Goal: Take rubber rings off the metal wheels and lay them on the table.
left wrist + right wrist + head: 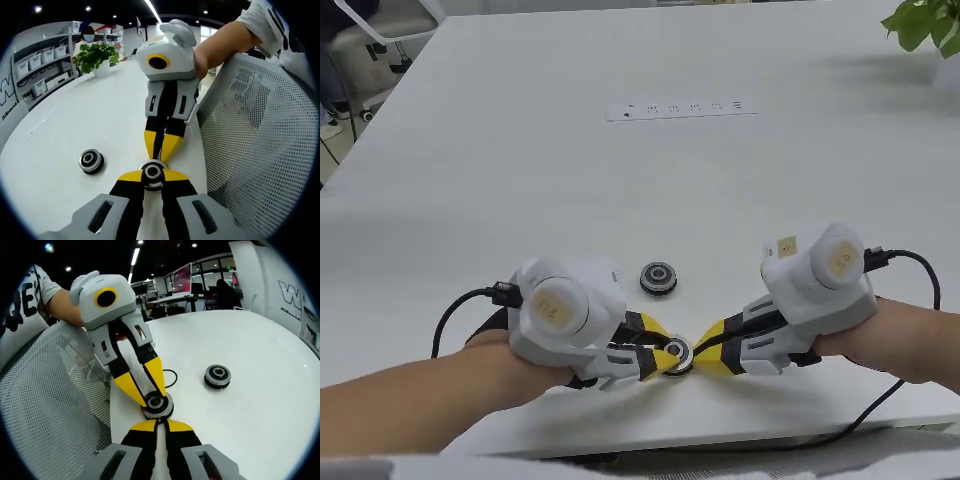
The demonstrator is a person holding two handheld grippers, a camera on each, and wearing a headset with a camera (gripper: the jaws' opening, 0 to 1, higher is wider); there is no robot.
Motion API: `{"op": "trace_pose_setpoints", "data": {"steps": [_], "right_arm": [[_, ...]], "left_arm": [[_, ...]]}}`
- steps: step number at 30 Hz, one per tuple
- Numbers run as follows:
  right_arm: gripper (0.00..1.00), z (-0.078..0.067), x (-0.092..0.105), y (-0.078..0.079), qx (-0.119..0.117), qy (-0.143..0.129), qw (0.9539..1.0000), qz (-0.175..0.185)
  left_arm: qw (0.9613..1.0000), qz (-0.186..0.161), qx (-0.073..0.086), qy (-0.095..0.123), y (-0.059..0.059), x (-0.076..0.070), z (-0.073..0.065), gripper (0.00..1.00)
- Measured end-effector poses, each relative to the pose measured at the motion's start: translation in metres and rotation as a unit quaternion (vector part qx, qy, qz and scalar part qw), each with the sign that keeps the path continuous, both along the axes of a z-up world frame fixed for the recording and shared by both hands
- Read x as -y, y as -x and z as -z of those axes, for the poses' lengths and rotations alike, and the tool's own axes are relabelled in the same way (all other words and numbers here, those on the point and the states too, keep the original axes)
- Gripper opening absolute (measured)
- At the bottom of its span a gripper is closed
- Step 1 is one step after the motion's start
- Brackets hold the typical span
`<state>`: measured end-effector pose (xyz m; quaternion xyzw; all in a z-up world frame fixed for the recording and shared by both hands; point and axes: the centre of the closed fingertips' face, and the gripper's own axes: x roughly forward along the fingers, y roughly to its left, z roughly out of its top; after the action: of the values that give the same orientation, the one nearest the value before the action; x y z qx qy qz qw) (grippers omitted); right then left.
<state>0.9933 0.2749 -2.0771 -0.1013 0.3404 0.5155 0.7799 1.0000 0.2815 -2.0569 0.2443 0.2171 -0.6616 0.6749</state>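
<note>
Squarely at lower centre, my left claw (152, 176) clamps the metal wheel (677, 352) while my right claw (161, 426), jaws pinched together, meets its rim head-on from the frame's right; whether it holds the rubber ring (168, 409), I cannot tell

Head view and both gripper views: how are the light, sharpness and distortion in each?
Head view: the white table is evenly lit and nearly washed out, with soft shadows only. Left gripper view: strong fisheye bends the chair mesh; the wheel is sharp. Right gripper view: same bending, and the ceiling lamps glare.
</note>
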Motion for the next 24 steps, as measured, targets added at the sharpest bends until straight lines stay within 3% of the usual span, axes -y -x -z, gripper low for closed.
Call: {"op": "trace_pose_setpoints", "data": {"steps": [24], "right_arm": [[0.00, -0.0056, 0.0075, -0.0059, -0.053, -0.042, 0.9956, 0.065]], "left_arm": [[1.0000, -0.003, 0.005, -0.002, 0.0005, 0.0010, -0.0001, 0.08]]}}
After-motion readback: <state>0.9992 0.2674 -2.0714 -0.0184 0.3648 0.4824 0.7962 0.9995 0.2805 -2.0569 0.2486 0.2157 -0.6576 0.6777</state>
